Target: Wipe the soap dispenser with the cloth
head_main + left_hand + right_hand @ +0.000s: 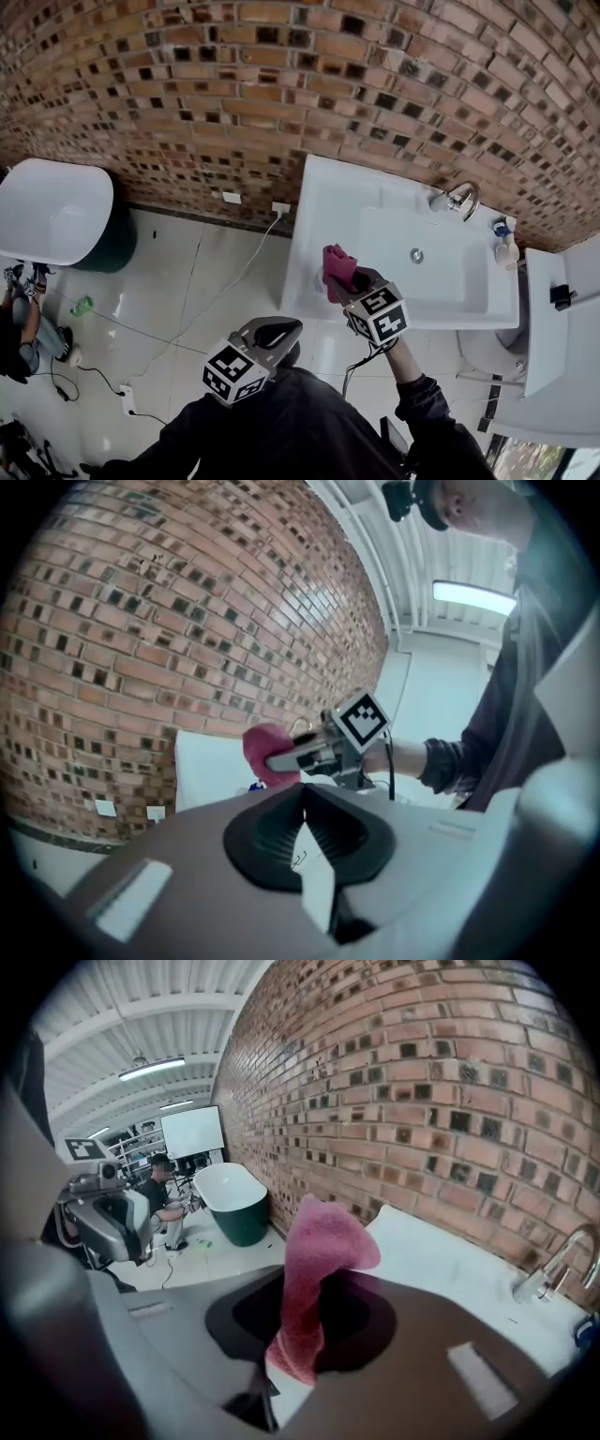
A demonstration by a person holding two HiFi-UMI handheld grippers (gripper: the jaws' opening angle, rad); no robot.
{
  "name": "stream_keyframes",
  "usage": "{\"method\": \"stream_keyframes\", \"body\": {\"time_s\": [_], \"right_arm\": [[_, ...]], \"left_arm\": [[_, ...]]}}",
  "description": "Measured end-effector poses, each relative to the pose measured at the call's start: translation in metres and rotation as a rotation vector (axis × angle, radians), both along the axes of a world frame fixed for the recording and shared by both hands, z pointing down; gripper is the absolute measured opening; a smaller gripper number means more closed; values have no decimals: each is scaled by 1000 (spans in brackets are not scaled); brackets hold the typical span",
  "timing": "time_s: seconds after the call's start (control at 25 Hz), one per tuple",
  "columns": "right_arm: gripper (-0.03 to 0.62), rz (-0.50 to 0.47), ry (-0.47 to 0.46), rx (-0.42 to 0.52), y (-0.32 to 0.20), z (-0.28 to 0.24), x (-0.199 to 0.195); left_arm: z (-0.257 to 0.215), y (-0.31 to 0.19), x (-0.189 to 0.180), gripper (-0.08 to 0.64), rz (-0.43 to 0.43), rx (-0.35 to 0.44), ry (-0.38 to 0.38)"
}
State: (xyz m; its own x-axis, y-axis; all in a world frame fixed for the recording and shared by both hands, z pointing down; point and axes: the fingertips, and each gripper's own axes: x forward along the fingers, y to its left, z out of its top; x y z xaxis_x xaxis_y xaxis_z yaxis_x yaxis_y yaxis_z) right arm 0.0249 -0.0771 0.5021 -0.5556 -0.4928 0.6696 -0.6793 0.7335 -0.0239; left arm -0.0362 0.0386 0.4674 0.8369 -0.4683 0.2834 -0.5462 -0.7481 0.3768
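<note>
Before a brick wall, the left hand-held gripper (302, 797) hangs closed on nothing over the tiled floor. The right hand-held gripper (349, 284) clamps a pink cloth (337, 263) above the left rim of the white sink (319, 216). The soap dispenser (507, 246) stands well apart at the sink's right edge, near the tap (459, 199).

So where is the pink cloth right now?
In the head view the pink cloth is pinched in the right gripper, held over the left side of the white sink.
</note>
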Motion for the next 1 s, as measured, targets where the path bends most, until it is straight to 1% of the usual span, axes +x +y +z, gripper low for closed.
{"method": "stream_keyframes", "body": {"time_s": [0.16, 0.32, 0.4, 0.6, 0.72, 0.88, 1.0], "right_arm": [[71, 8, -31, -15, 31, 6, -8], [71, 26, -65, 61, 61, 2, -14], [71, 48, -67, 81, 71, 9, -18], [71, 116, -36, 25, 80, 45, -21], [71, 139, -2, 14, 84, 56, -12], [71, 199, -2, 15, 71, 60, 10], [71, 197, 14, -34, 59, 79, 9]], "left_arm": [[3, -11, 0, 0, 49, -15, -8], [1, -18, 1, 0, 114, -14, -18], [3, -20, -2, 0, 142, -23, -26], [5, -27, -11, 0, 180, -22, -47], [4, -37, -16, 5, 204, -5, -61], [-1, -48, -20, 37, 236, 17, -64], [1, -53, -25, 49, 247, 11, -67]]}}
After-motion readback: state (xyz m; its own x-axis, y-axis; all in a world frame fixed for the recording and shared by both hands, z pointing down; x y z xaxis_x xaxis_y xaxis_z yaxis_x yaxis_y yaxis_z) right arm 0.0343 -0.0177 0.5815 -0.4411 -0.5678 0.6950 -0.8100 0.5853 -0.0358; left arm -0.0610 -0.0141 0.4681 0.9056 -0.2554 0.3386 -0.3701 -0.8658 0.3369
